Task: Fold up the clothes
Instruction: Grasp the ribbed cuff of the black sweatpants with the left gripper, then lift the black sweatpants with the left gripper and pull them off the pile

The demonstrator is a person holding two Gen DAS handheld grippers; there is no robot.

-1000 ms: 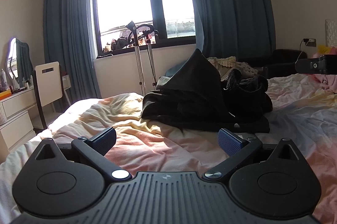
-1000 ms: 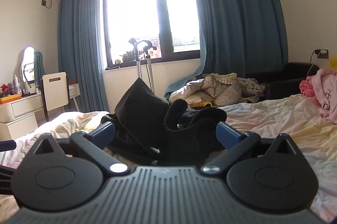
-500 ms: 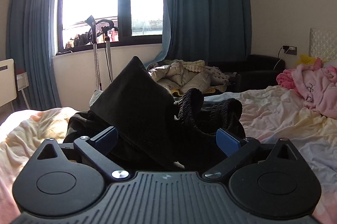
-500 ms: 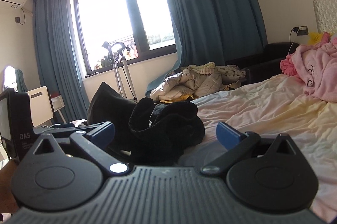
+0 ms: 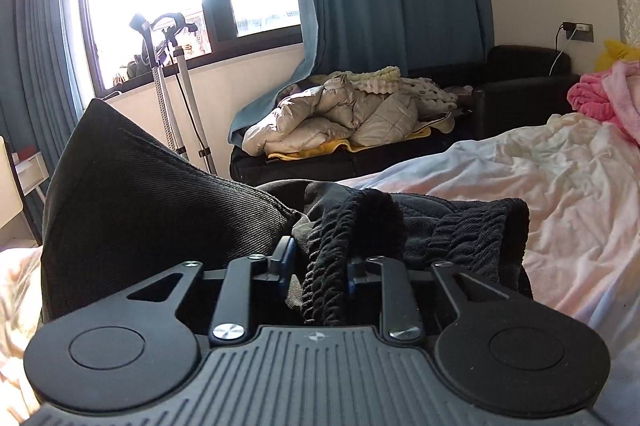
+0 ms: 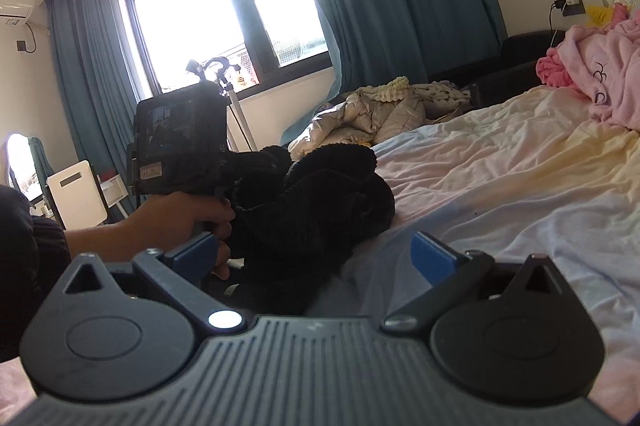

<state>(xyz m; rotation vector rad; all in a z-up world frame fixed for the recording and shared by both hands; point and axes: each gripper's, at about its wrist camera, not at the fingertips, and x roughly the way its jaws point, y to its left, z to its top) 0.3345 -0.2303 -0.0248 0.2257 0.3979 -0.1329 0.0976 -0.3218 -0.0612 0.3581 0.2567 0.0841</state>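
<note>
A crumpled black garment (image 5: 160,193) lies on the bed sheet (image 5: 520,177), one stiff flap standing up at the left. My left gripper (image 5: 316,262) is pushed into the pile. Its jaws are closing, and a ribbed black edge (image 5: 324,266) of the garment is pinched between the blue pads. In the right wrist view the same black garment (image 6: 320,193) lies just ahead and left of my right gripper (image 6: 316,252). That gripper hangs open above the sheet with nothing between its fingers. A hand (image 6: 180,222) holds the left gripper's body (image 6: 180,141) against the pile.
Pink clothes (image 6: 600,65) are heaped at the bed's far right. A beige quilted jacket (image 5: 340,113) lies on a black sofa beyond the bed. Crutches (image 5: 172,85) lean under the window. A white chair (image 6: 76,193) stands at the left.
My left gripper swept right across the bed into the black garment, and its wide-open jaws came together on the ribbed edge. The left hand and gripper body came into the right wrist view.
</note>
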